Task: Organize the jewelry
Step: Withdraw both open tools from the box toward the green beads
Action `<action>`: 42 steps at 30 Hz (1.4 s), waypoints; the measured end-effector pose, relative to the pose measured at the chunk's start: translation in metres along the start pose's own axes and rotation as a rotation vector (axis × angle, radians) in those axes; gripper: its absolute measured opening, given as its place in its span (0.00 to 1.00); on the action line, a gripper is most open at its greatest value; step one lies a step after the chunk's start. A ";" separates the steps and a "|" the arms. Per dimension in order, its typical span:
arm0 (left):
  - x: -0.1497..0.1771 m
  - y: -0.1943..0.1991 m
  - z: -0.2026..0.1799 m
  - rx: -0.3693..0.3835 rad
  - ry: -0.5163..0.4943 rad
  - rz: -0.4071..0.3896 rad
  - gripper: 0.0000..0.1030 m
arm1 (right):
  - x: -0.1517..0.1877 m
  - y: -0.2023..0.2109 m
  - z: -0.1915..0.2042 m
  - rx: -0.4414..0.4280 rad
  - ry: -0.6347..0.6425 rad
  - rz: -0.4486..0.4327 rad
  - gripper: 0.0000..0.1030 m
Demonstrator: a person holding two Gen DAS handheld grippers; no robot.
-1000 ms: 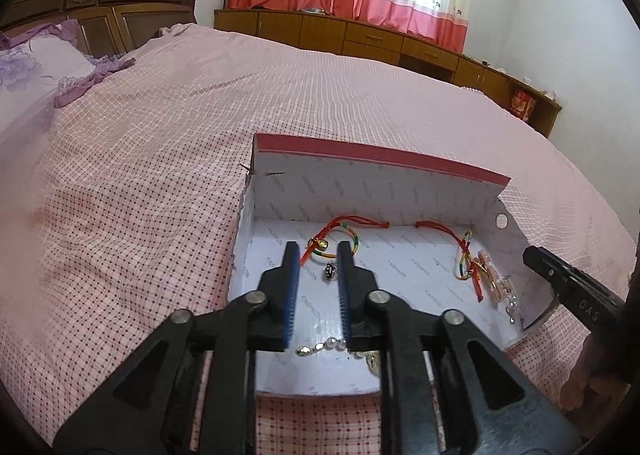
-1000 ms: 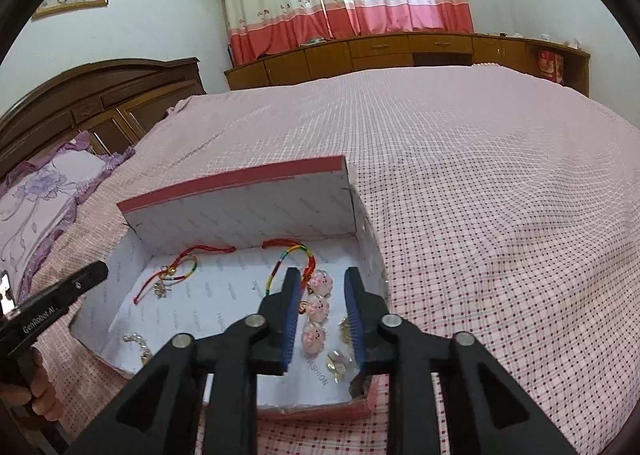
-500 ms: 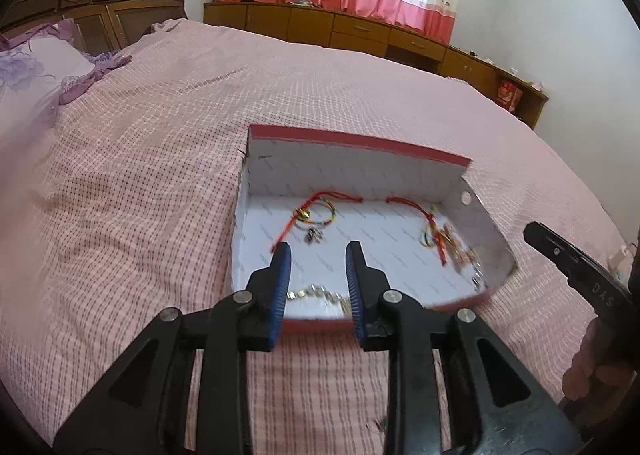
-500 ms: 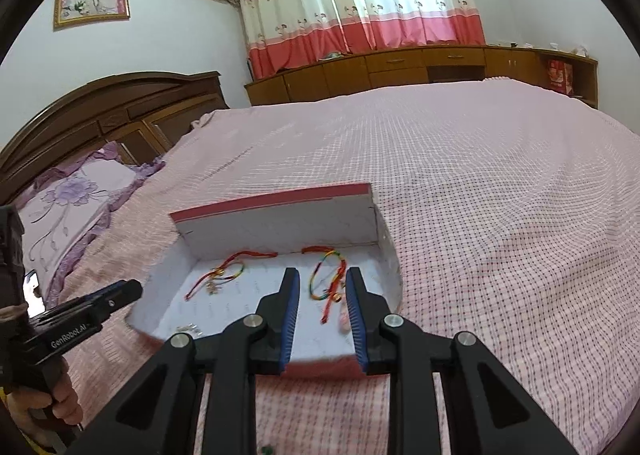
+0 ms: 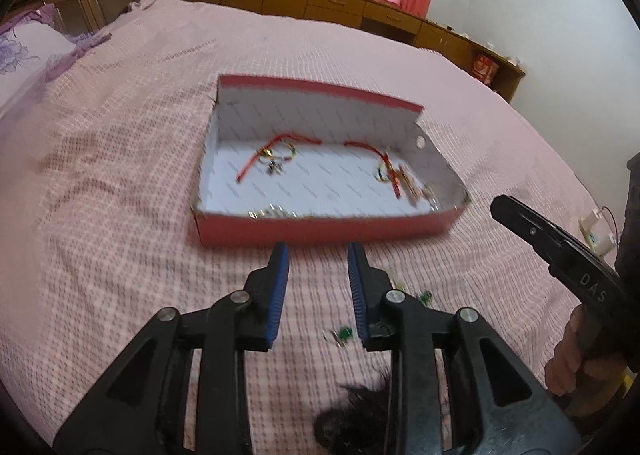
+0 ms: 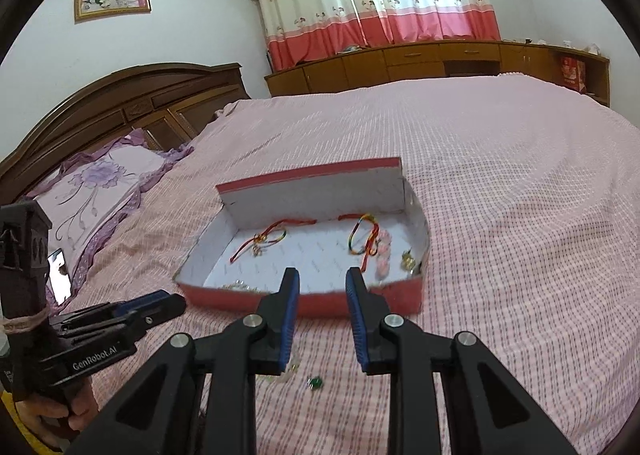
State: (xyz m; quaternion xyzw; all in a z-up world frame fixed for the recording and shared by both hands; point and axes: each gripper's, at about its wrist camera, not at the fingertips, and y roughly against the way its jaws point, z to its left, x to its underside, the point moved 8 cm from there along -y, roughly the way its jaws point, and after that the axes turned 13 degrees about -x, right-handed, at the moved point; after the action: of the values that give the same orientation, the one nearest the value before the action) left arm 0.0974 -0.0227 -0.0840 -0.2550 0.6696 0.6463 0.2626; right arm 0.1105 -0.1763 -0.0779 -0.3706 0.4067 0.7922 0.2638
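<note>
A shallow red box (image 5: 320,229) (image 6: 320,301) with a white lining lies on the pink bed. Inside it are red cord bracelets (image 5: 276,149) (image 6: 362,233), a pearl piece (image 5: 276,211) at the front and pink beads (image 6: 383,255) at the right. Small green earrings (image 5: 343,334) (image 6: 315,382) lie loose on the bedspread in front of the box. My left gripper (image 5: 318,255) is open and empty, just before the box's front wall. My right gripper (image 6: 322,281) is open and empty, also in front of the box.
A black fuzzy item (image 5: 352,411) lies near the bed's front edge under my left gripper. Pillows (image 6: 92,191) and a wooden headboard (image 6: 120,99) are at the left. Low wooden cabinets (image 6: 420,61) line the far wall under curtains.
Both grippers have pulled back out of the box and now sit in front of it. The loose green earrings and the black item have come into view.
</note>
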 end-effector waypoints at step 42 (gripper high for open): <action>0.055 -0.031 -0.021 -0.015 -0.056 0.167 0.01 | 0.063 0.016 -0.013 -0.005 -0.083 0.082 0.26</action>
State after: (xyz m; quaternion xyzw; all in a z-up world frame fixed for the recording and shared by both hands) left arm 0.0775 -0.0450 -0.1437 -0.1821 0.6761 0.6777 0.2247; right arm 0.0665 -0.1885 -0.1263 -0.3210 0.4081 0.8182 0.2467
